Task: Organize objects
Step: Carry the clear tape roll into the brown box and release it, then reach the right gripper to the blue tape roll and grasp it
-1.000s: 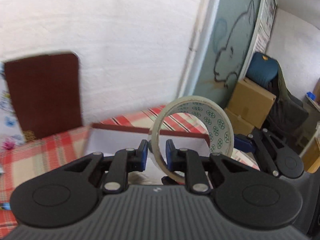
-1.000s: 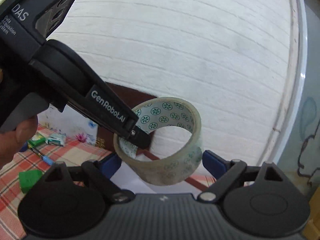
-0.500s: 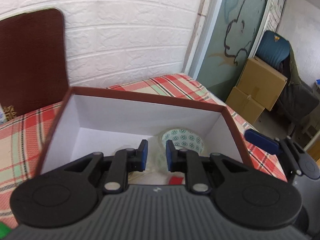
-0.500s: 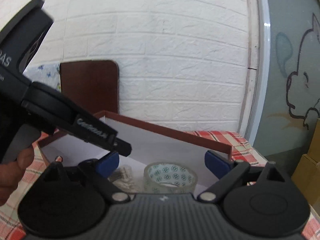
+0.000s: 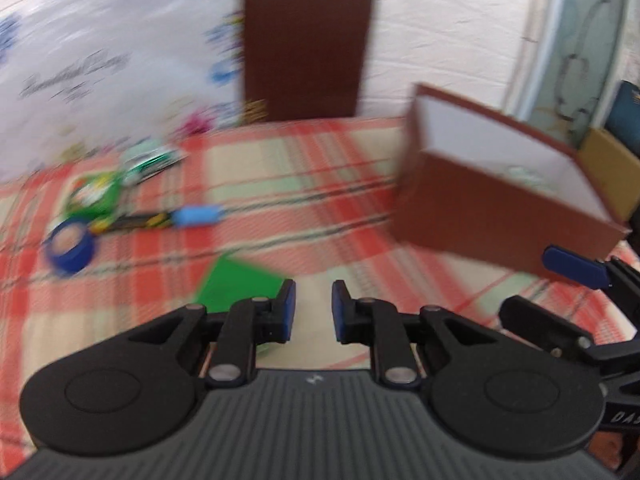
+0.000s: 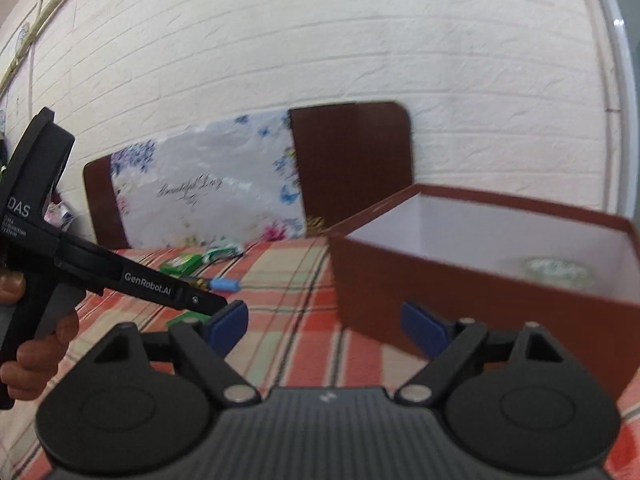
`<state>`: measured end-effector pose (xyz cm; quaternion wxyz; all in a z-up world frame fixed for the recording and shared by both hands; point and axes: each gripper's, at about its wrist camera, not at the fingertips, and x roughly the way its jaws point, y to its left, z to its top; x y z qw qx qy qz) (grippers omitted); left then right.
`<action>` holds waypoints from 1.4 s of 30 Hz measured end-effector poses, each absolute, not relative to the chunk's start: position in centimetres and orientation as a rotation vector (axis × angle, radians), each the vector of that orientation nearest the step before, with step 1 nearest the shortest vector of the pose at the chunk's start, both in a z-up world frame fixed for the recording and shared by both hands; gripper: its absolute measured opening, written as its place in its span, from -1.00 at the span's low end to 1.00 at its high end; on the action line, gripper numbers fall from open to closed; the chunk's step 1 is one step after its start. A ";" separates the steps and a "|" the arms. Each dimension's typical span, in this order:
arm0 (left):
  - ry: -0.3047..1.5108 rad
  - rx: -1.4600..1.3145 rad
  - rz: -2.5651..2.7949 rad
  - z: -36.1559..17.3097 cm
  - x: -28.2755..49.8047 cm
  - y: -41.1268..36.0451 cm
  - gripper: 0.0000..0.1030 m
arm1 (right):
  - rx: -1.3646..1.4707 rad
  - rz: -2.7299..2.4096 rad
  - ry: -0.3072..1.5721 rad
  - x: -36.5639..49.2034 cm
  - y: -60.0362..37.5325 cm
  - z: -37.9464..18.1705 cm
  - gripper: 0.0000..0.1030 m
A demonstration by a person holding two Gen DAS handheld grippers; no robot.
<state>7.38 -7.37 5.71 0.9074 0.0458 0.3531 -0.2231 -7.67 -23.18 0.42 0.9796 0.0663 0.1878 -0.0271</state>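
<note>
Steering my left tool [image 5: 313, 306], pads nearly together and empty, toward the green pad [image 5: 240, 286] near the bench's front edge. My right tool [image 6: 326, 322] is closing on nothing beside the box [image 6: 472, 292]; I could clip its wall.

box [image 6: 460, 304]: brown, open, on cloth | tape roll [image 6: 558, 270]: clear, flat inside

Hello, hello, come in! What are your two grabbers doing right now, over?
Left gripper shut, empty. Right gripper closing, nothing between its jaws. Tape roll in the brown box. Green card just ahead on the checked cloth.
</note>
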 end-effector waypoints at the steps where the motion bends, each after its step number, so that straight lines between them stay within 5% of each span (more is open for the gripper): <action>1: 0.736 0.097 -0.419 5.2 7.5 -5.9 -0.59 | 0.133 -0.032 0.405 -7.0 -21.9 0.0 0.66; 12: 0.749 0.035 -0.082 1.7 10.1 8.3 -0.59 | 0.104 0.109 0.604 0.6 -12.5 -3.0 0.55; 15: 0.691 0.050 -0.016 0.8 10.9 11.9 -0.43 | 0.064 0.135 0.625 1.9 -10.4 -3.2 0.47; 18: 0.557 0.191 0.103 -0.8 10.9 14.0 0.16 | 0.001 0.195 0.624 3.8 -7.8 -2.4 0.34; 22: 0.550 -0.073 0.014 -0.3 11.0 18.2 0.14 | -0.070 0.231 0.648 8.4 -4.2 -2.2 0.19; 31: 0.537 -0.106 0.016 -0.1 10.6 17.8 0.14 | -0.059 0.175 0.693 20.4 -0.1 -5.3 0.15; 36: 0.537 -0.121 0.009 -0.4 11.0 18.5 0.14 | -0.072 0.232 0.711 17.8 -0.4 -5.0 0.13; 42: 0.541 -0.102 0.014 -0.3 10.7 18.2 0.15 | -0.169 0.350 0.706 4.2 -3.3 -4.9 0.13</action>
